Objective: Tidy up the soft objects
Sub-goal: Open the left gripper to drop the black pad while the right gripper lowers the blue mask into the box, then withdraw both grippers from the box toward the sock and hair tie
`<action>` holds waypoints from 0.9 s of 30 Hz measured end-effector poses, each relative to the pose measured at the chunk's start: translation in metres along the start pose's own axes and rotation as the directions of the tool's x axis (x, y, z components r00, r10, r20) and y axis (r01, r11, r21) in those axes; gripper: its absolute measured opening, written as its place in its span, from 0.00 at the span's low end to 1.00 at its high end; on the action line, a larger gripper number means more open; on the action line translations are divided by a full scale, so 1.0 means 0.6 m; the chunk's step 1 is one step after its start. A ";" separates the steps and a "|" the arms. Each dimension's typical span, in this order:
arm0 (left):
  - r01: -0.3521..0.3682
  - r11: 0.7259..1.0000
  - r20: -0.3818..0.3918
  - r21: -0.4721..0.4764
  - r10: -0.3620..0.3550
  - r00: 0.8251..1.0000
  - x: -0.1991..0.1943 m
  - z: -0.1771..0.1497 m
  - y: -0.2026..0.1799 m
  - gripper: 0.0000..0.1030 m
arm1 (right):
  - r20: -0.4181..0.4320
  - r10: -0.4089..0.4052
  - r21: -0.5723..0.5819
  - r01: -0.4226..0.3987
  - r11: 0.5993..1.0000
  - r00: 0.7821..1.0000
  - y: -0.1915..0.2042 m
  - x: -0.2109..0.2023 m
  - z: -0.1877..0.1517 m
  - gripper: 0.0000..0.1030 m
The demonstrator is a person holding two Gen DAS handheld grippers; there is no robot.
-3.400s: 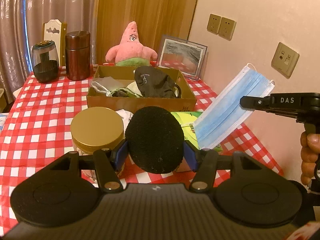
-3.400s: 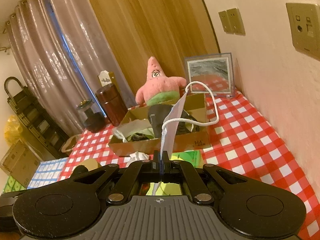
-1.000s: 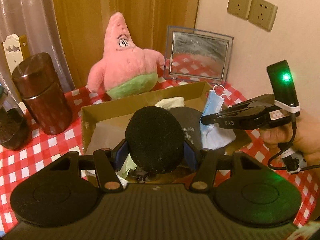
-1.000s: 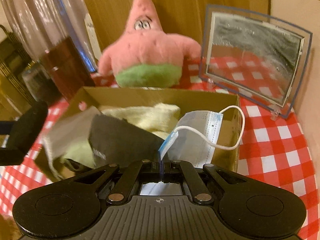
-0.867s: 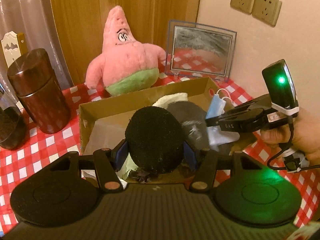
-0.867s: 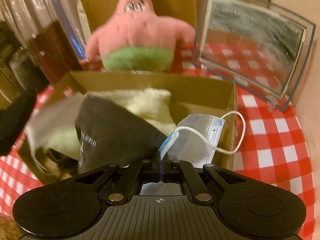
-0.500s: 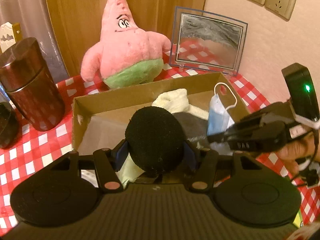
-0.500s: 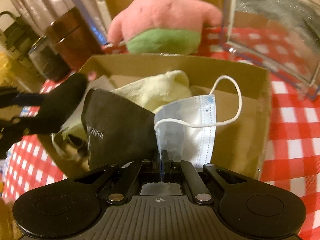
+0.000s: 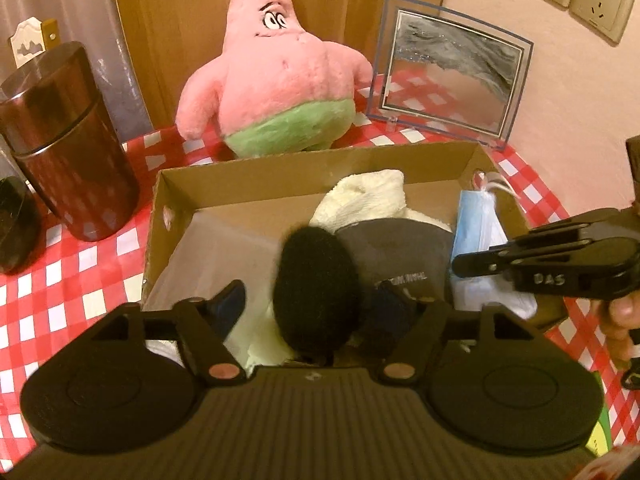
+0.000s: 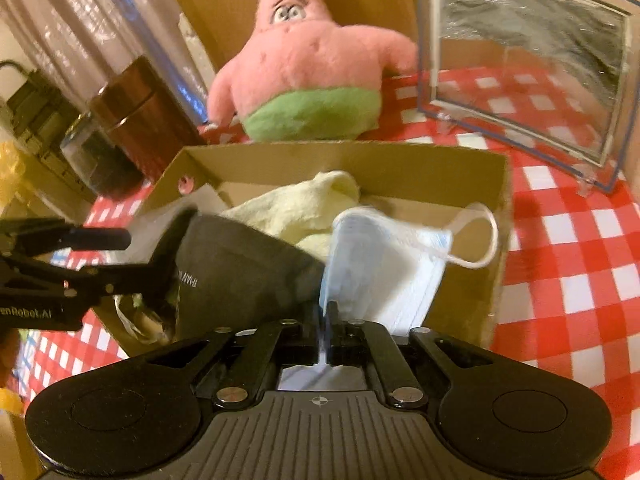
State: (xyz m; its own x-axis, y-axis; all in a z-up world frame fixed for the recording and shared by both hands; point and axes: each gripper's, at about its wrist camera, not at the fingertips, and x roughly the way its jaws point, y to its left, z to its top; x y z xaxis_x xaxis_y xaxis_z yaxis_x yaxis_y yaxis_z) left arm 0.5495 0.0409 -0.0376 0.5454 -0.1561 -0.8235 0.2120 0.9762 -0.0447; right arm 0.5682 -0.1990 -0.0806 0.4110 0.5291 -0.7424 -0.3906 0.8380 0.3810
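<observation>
A black round sponge [image 9: 316, 288] hangs between the blue pads [image 9: 230, 304] of my left gripper [image 9: 310, 296], just over the near part of the cardboard box [image 9: 280, 168]. The jaws are opening, and the left pad stands clear of the sponge. A blue face mask [image 10: 384, 264] lies slumped in the box's right end. Its lower edge still sits between the fingers of my right gripper [image 10: 326, 320], whose jaws are opening a crack. A cream towel [image 9: 368, 196] and a dark grey lettered cloth [image 9: 396, 252] fill the middle of the box.
A pink star plush [image 9: 276, 80] and a glass photo frame [image 9: 448, 84] stand right behind the box. A brown canister [image 9: 68, 140] stands to its left on the red checked tablecloth [image 9: 92, 264]. A wall with sockets closes the right side.
The left jaws have spread off the sponge, which now leans loose between them. The left gripper has come lower over the box. The mask has sagged down into the box's right end.
</observation>
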 end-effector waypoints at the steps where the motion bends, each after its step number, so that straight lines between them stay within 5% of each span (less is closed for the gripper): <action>1: -0.001 1.000 0.002 0.000 0.001 1.000 -0.001 0.000 0.000 0.76 | 0.005 -0.001 0.012 0.001 1.000 1.000 -0.004 -0.006 0.002 0.25; 2: -0.003 1.000 0.003 0.001 0.003 1.000 -0.002 0.001 0.000 0.77 | 0.013 -0.003 0.024 0.003 1.000 1.000 -0.007 -0.011 0.003 0.50; 4: -0.010 1.000 0.006 0.006 0.010 1.000 -0.006 0.002 -0.002 0.80 | 0.042 -0.004 0.055 0.001 0.999 0.999 -0.014 -0.027 0.005 0.68; 16: -0.030 1.000 0.056 -0.004 0.030 0.998 -0.078 0.002 0.002 0.81 | 0.138 -0.019 0.128 0.001 0.992 0.990 -0.013 -0.129 0.004 0.68; 27: -0.012 0.999 0.092 -0.042 0.016 0.996 -0.184 -0.042 -0.009 0.81 | 0.179 0.006 0.129 -0.029 0.991 0.984 0.049 -0.236 -0.058 0.68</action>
State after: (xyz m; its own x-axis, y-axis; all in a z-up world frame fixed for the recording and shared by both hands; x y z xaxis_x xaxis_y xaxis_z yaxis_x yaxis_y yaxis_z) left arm 0.4680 0.0567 0.0395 0.6213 -0.1534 -0.7684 0.1710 0.9836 -0.0581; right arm 0.4699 -0.2537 0.0164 0.5497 0.5494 -0.6292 -0.2929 0.8322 0.4707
